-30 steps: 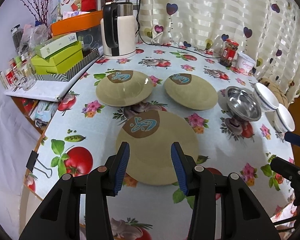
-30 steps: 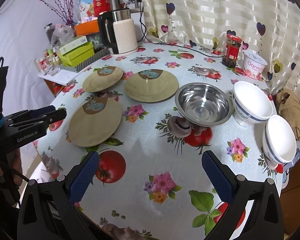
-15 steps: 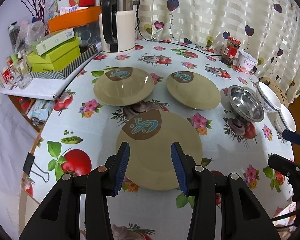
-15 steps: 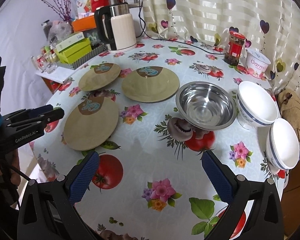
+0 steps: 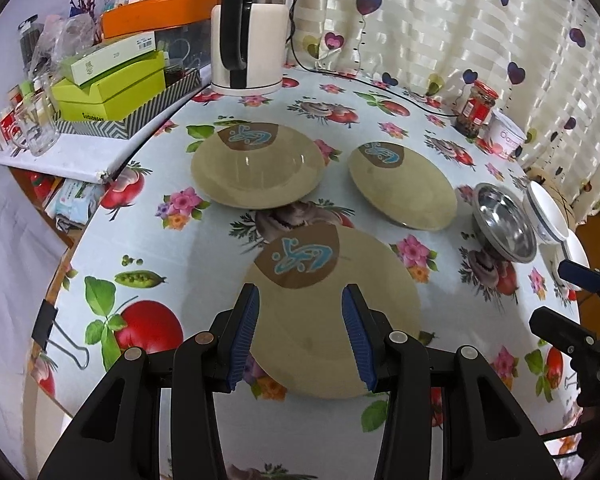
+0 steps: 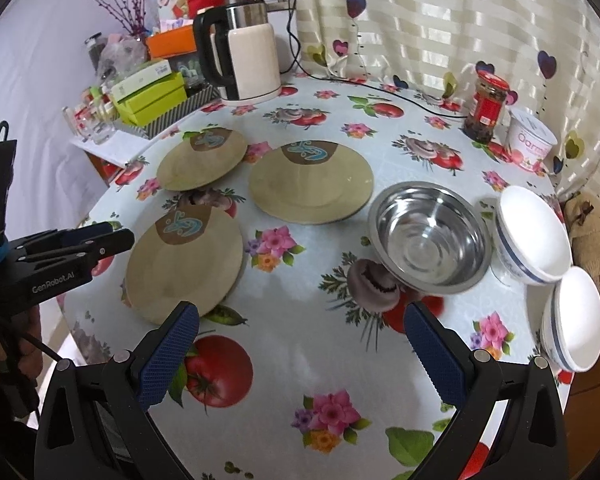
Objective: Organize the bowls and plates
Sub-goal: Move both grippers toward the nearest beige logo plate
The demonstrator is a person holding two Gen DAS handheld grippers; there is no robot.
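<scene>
Three olive plates lie on the fruit-print table: a near plate [image 5: 332,312] [image 6: 184,264], a far left plate [image 5: 258,164] [image 6: 202,164] and a far right plate [image 5: 402,184] [image 6: 310,182]. A steel bowl [image 6: 430,238] [image 5: 504,222] and two white bowls [image 6: 534,234] [image 6: 574,318] stand to the right. My left gripper [image 5: 300,330] is open and empty, just above the near plate's front part. My right gripper [image 6: 300,354] is wide open and empty above the table's front, in front of the steel bowl.
An electric kettle [image 5: 250,34] [image 6: 244,54] with its cord stands at the back. Green boxes [image 5: 112,80] and clutter fill a shelf on the left. A jar [image 6: 488,106] and a yogurt tub [image 6: 530,144] stand at the back right, before the curtain.
My left gripper has moved forward and down over the near plate. My right gripper has moved forward toward the steel bowl. Both stay open.
</scene>
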